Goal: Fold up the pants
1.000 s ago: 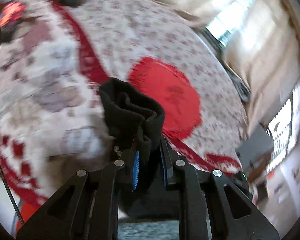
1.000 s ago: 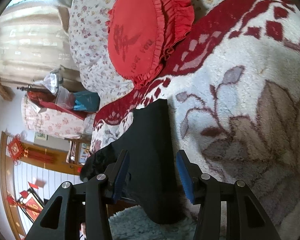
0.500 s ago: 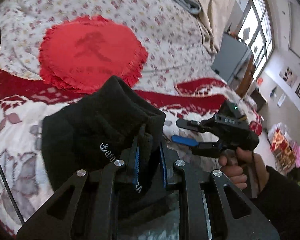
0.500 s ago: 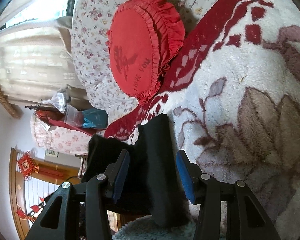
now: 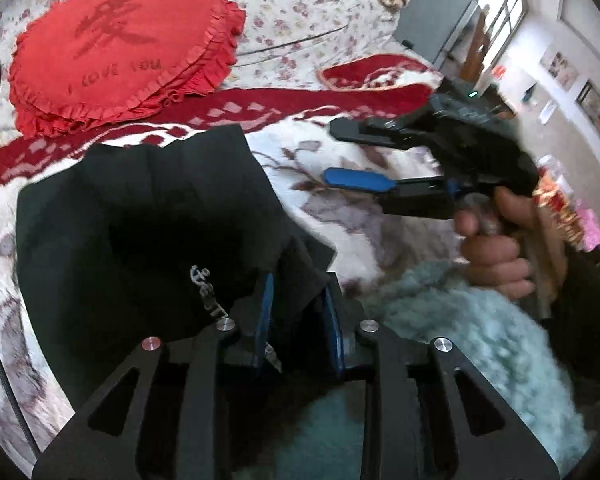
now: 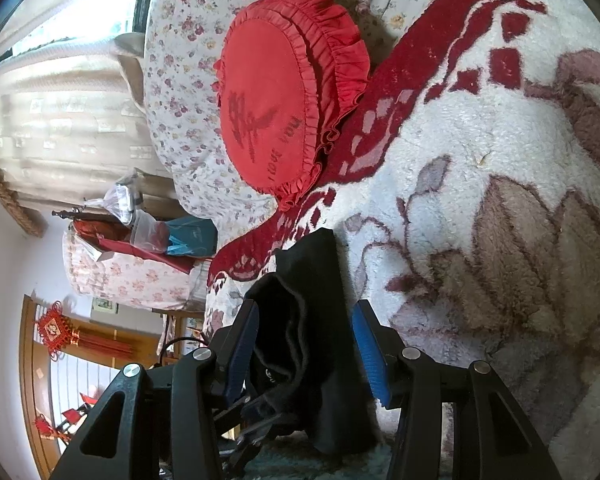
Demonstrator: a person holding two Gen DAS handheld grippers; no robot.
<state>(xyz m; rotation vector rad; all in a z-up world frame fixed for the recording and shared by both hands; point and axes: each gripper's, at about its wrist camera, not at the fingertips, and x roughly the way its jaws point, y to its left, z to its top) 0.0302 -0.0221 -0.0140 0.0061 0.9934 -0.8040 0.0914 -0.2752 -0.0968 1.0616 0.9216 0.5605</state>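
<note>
Black fabric of the pants (image 5: 148, 216) was found between the blue pads of the left tongs (image 5: 298, 312), whose jaws had just been opening slightly. The pants were spread on the fleece blanket (image 5: 360, 208). The right tongs (image 5: 352, 156) were held wide apart, empty. Beyond, a red cushion (image 5: 120, 44) was noted.

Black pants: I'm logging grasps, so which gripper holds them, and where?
Left gripper has a bunched fold of the black pants between its just-opening jaws, near the printed logo. Right gripper is open, holding nothing.
</note>
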